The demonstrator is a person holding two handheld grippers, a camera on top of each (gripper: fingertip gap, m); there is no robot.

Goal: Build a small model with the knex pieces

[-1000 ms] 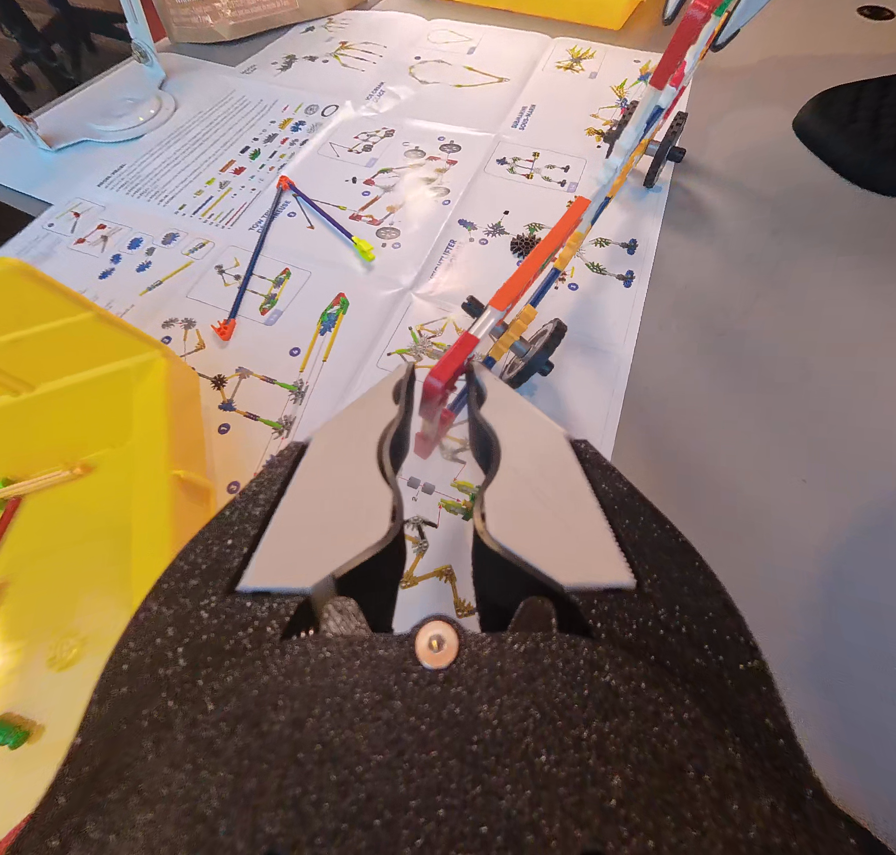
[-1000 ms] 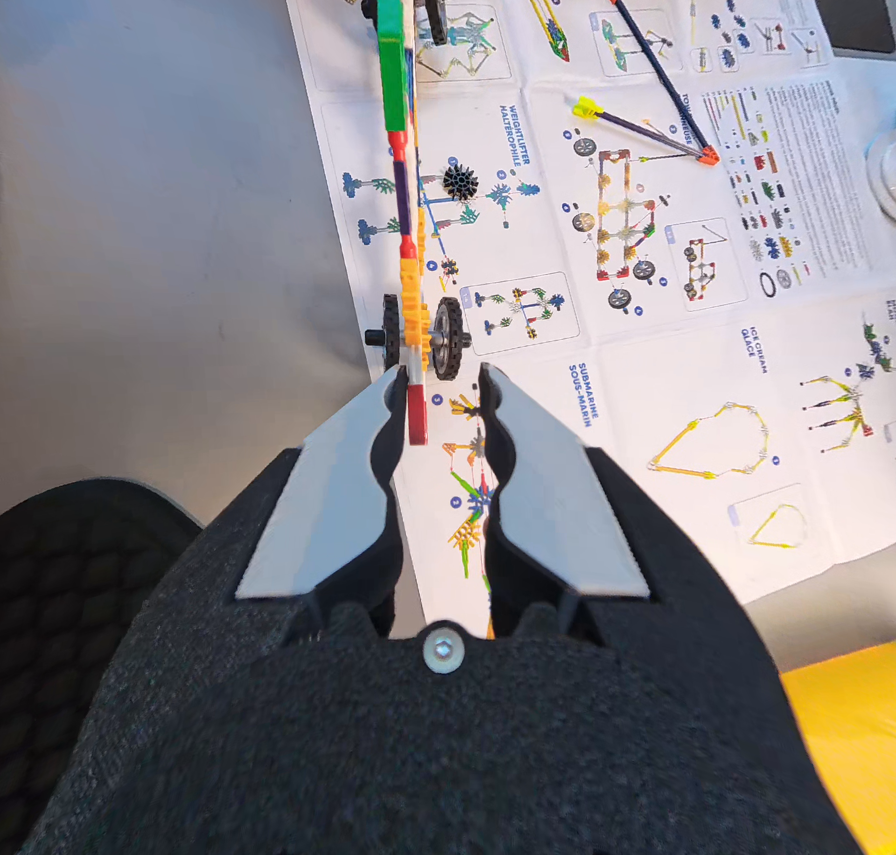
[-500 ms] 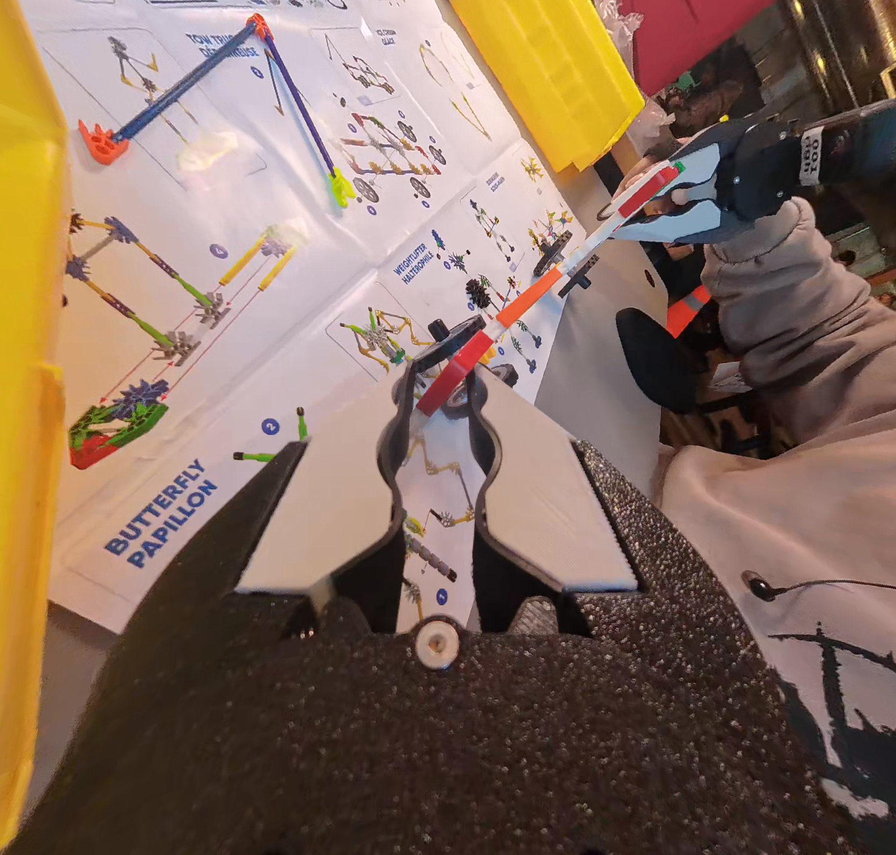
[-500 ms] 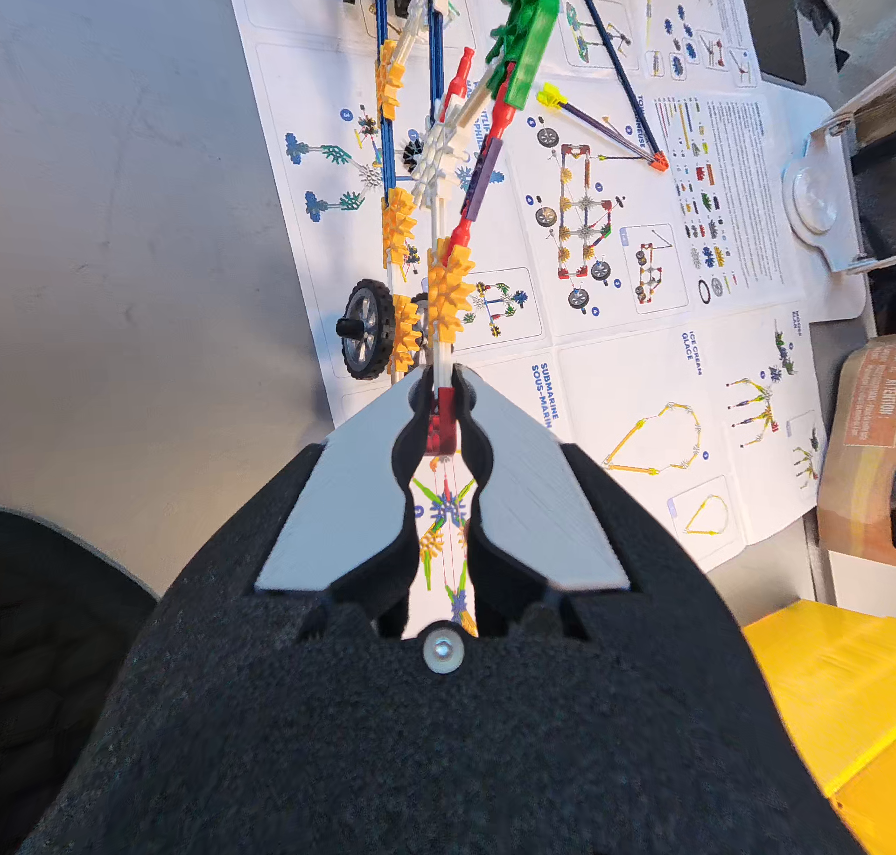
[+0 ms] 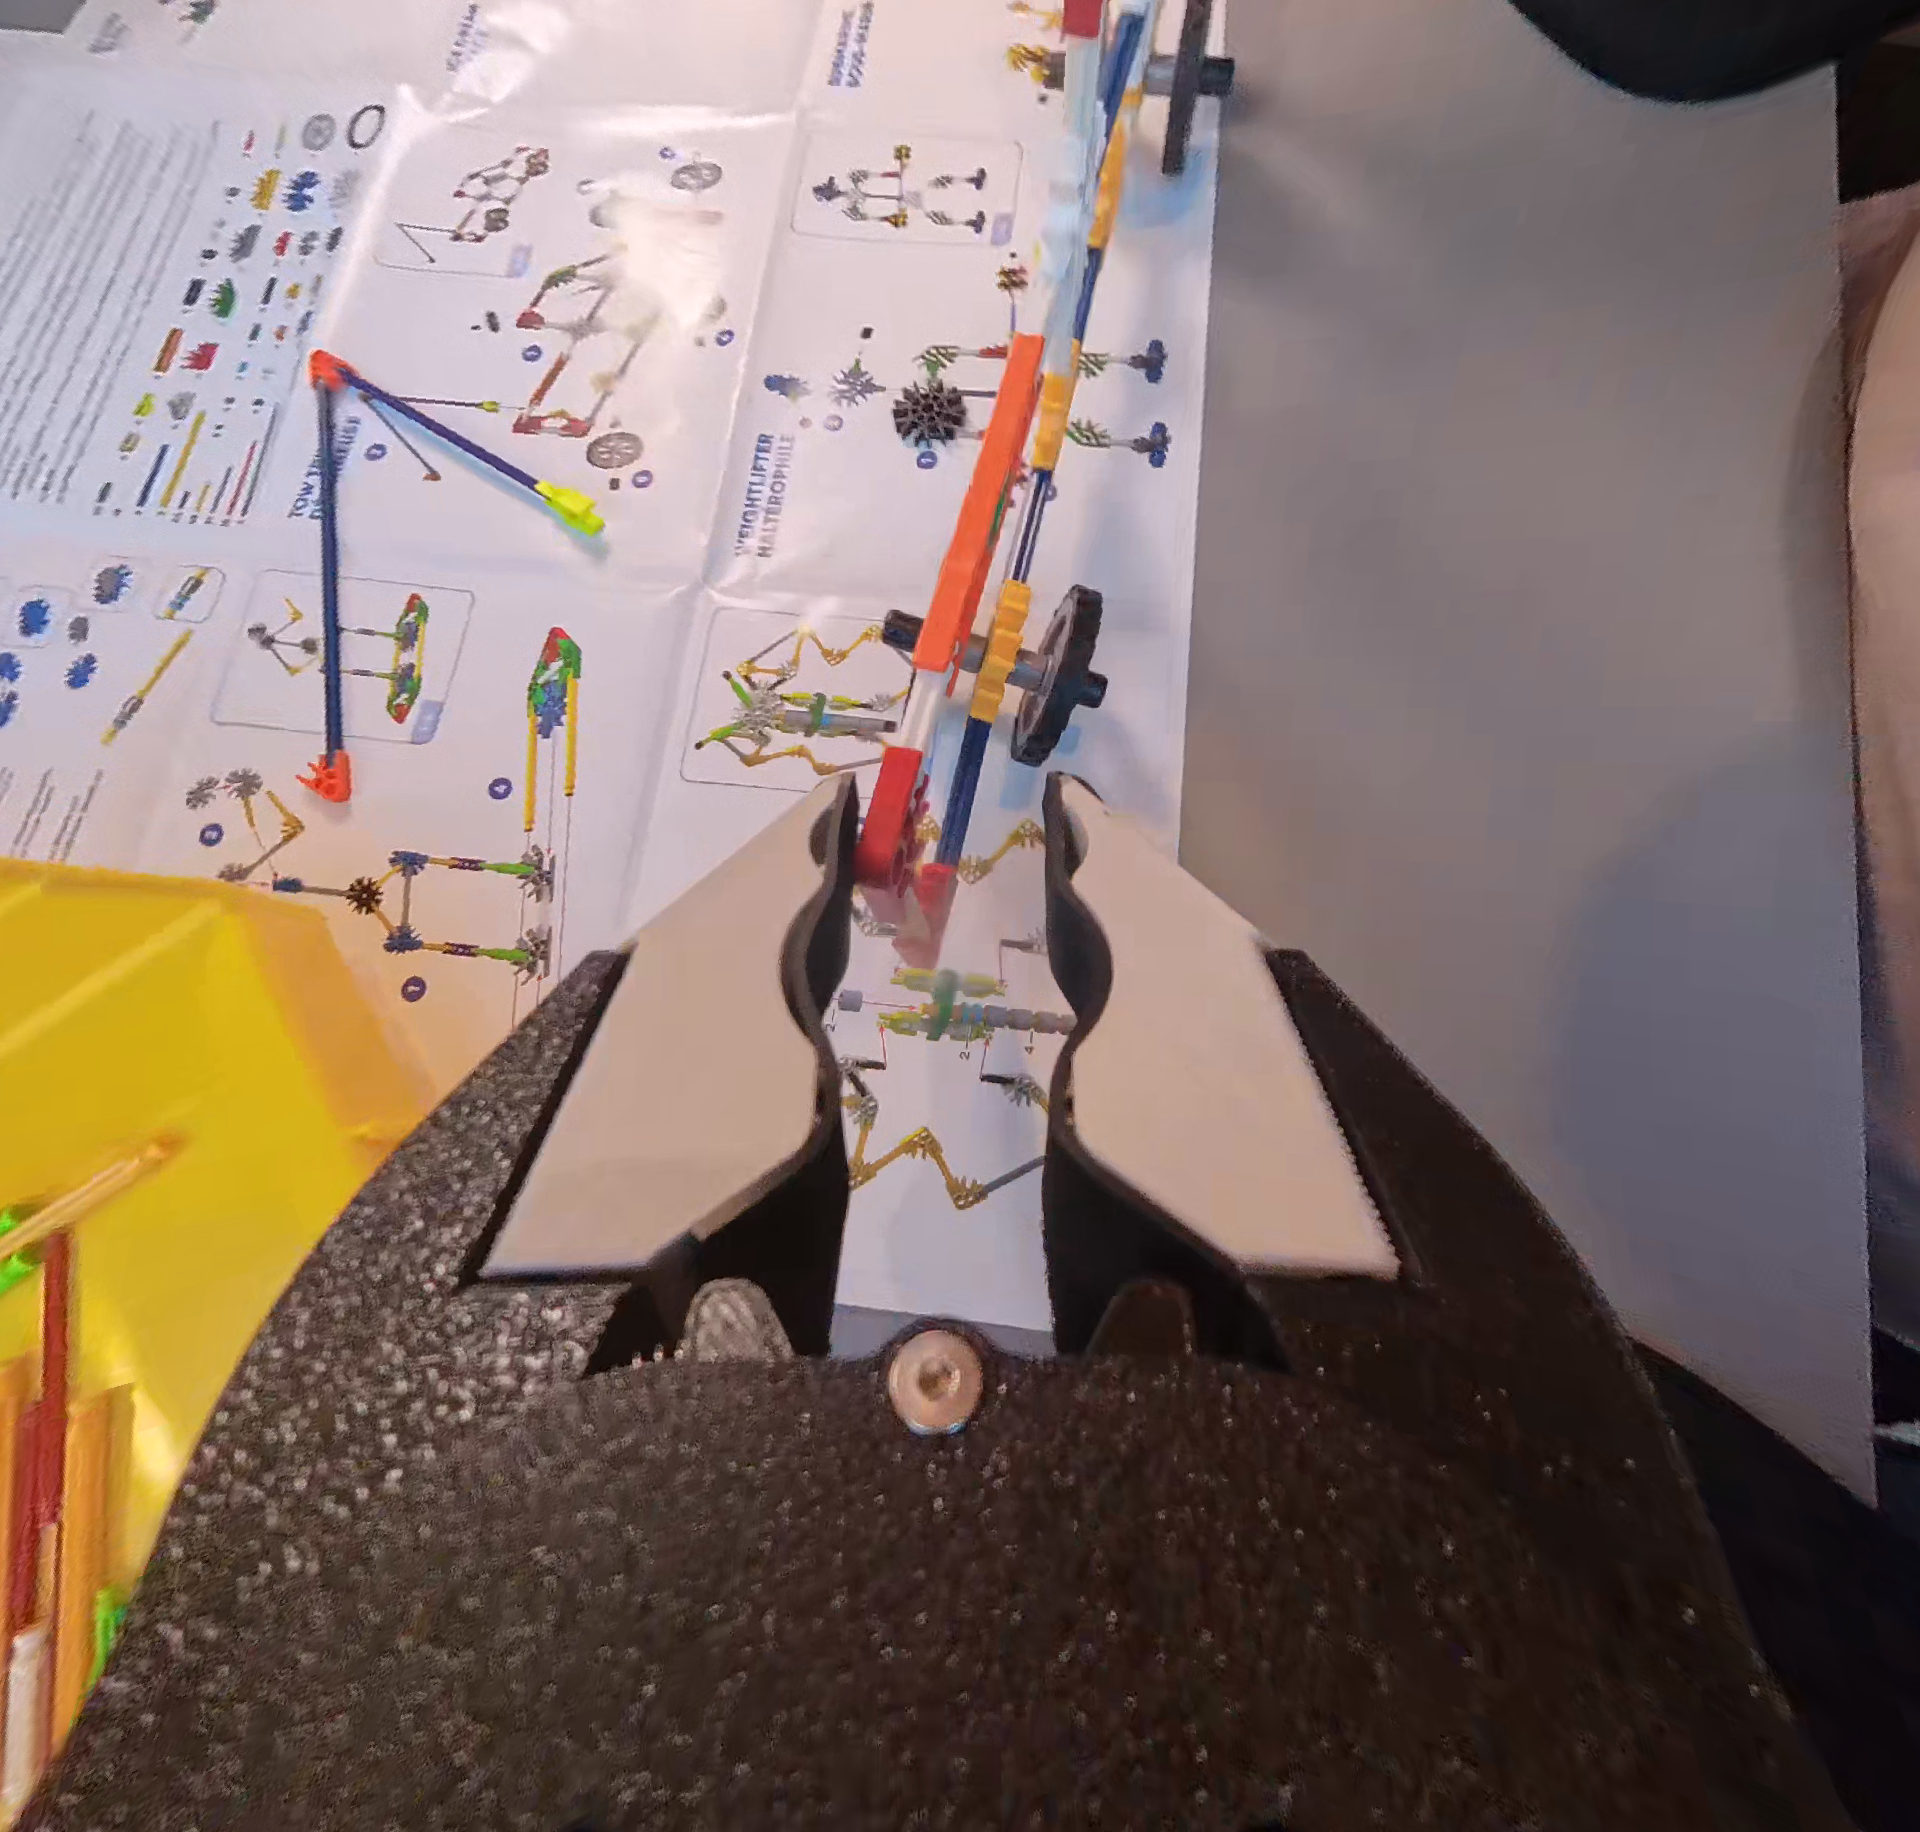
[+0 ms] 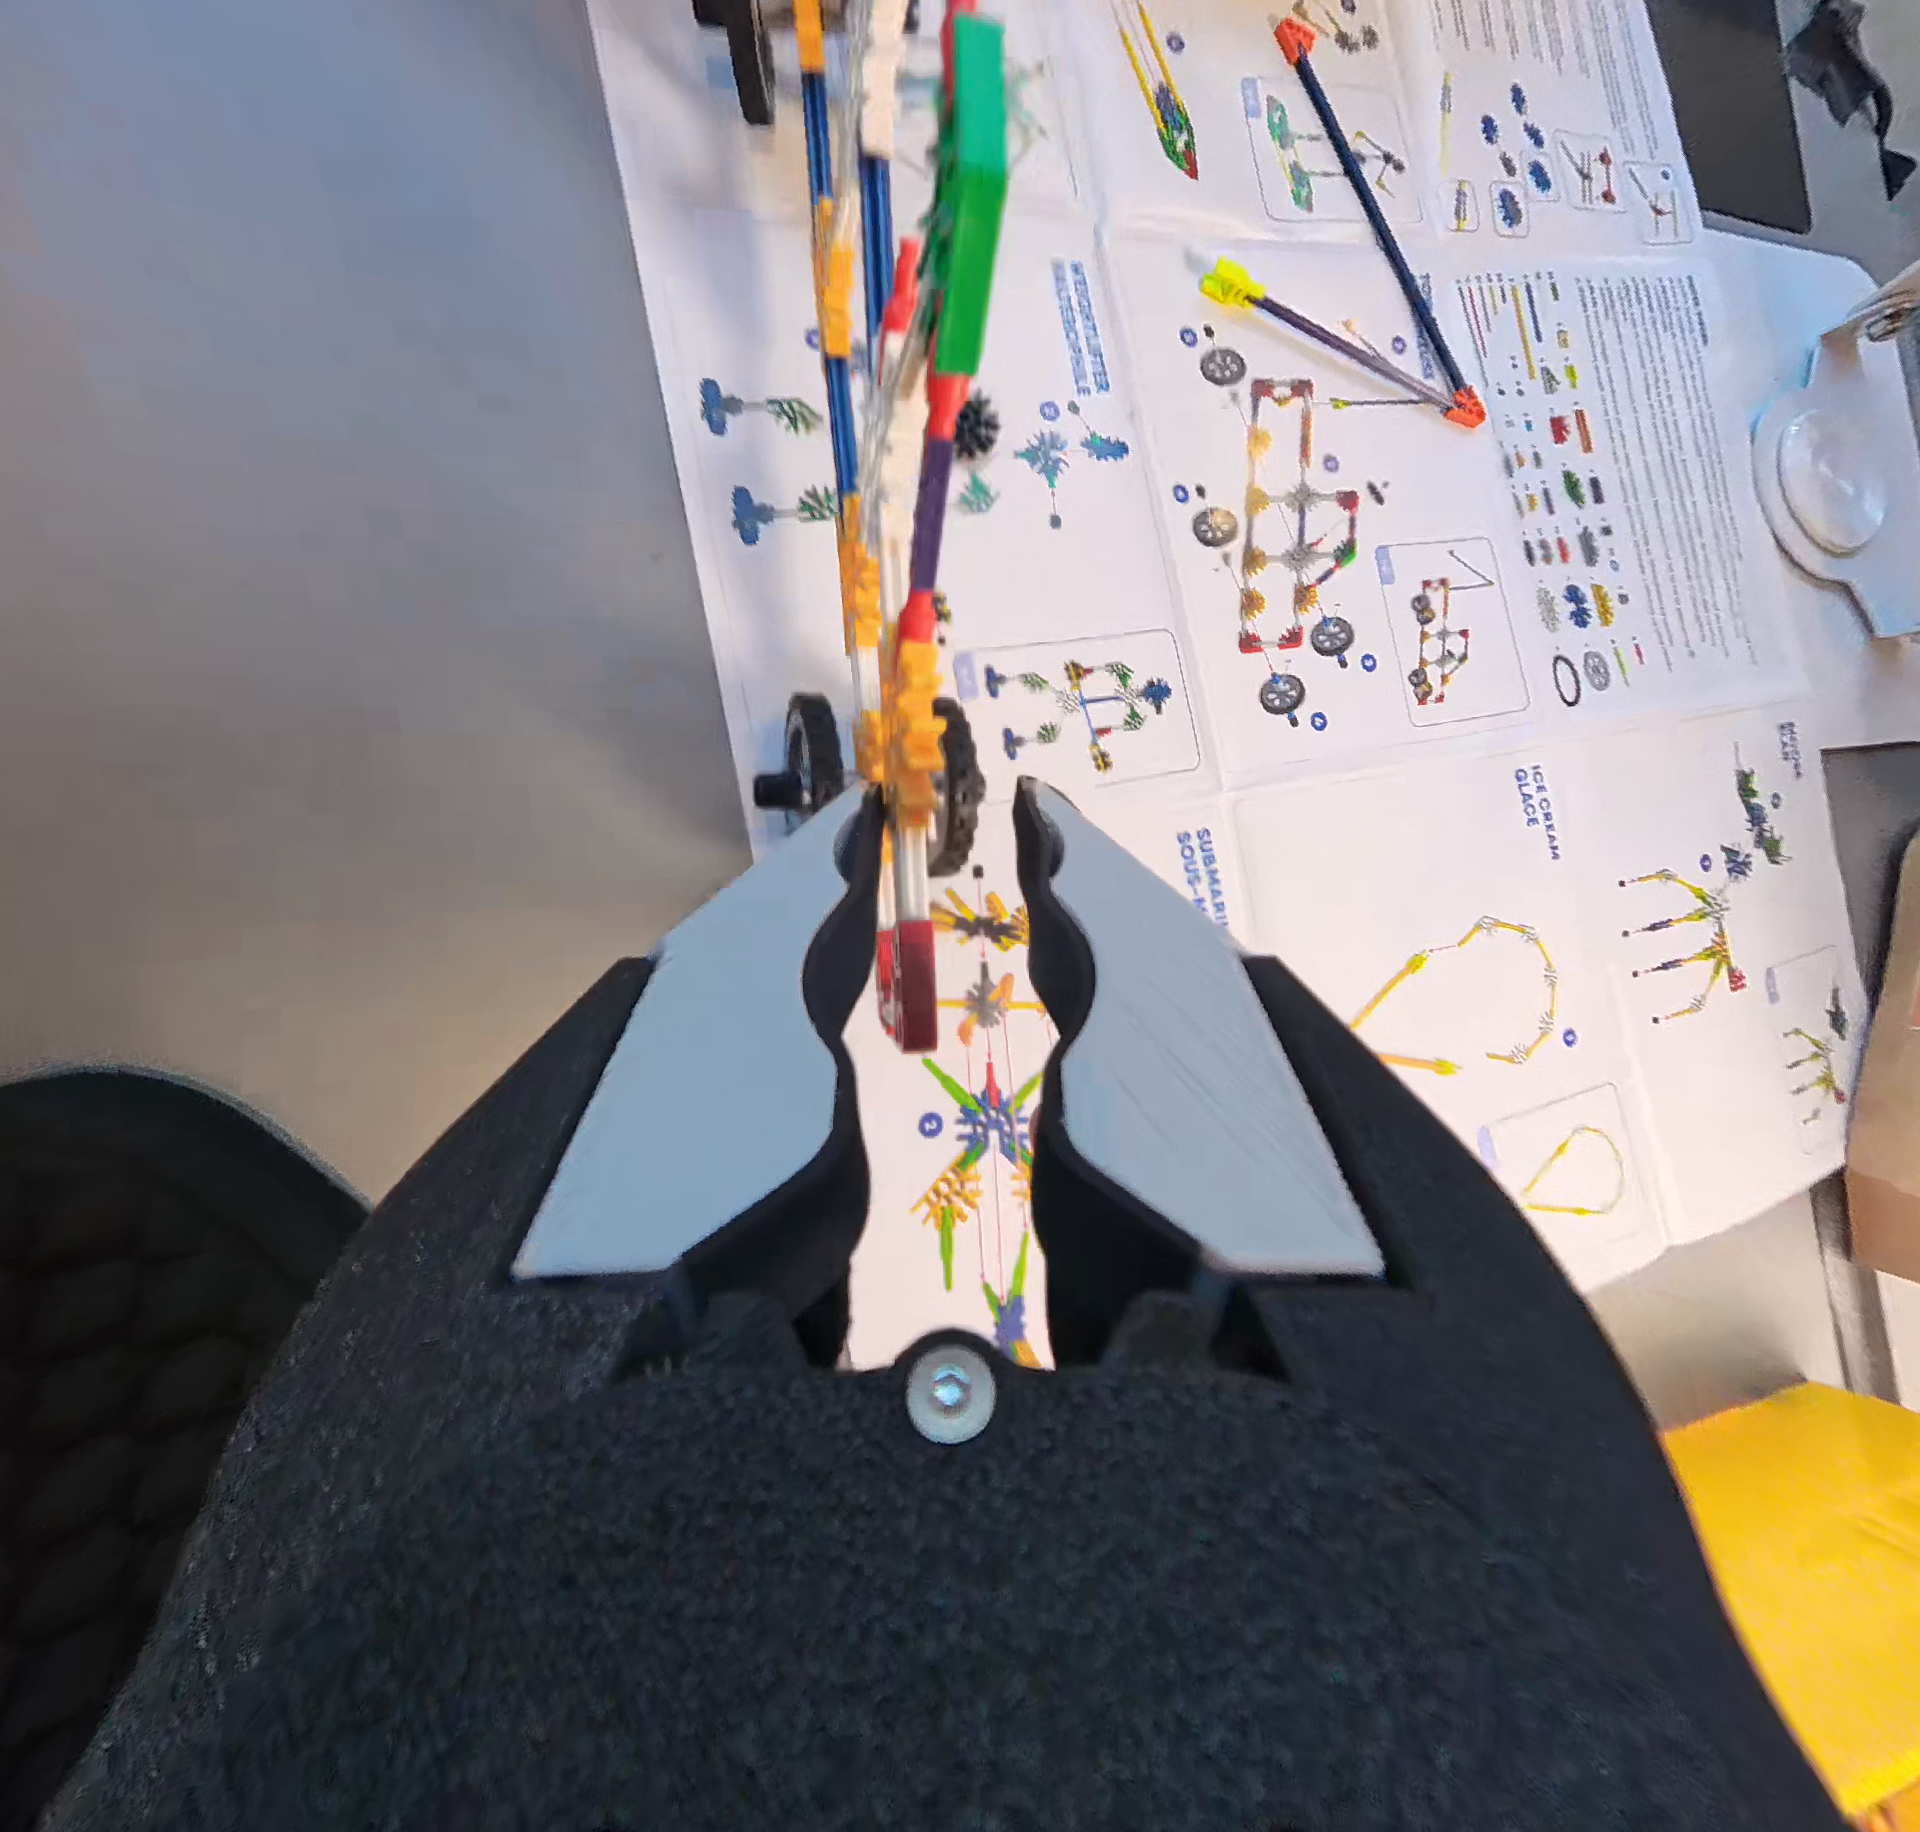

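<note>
A long toy model of rods and connectors with black wheels lies along the right edge of a printed instruction sheet. My left gripper is open. The model's red end connector sits between the jaws, against the left finger. In the right wrist view the same model runs away from my right gripper. That gripper is open too. The model's other red end lies between its jaws, close to the left finger, with a wheel pair at the tips.
A yellow bin holding loose rods stands at the left. Two blue rods joined in a V lie on the sheet, also in the right wrist view. Bare grey table lies right of the sheet. A second yellow bin and a white stand base show.
Half a second ago both grippers were shut on the model's ends and held it up and tilted. Now both jaws have opened and the model is level over the sheet.
</note>
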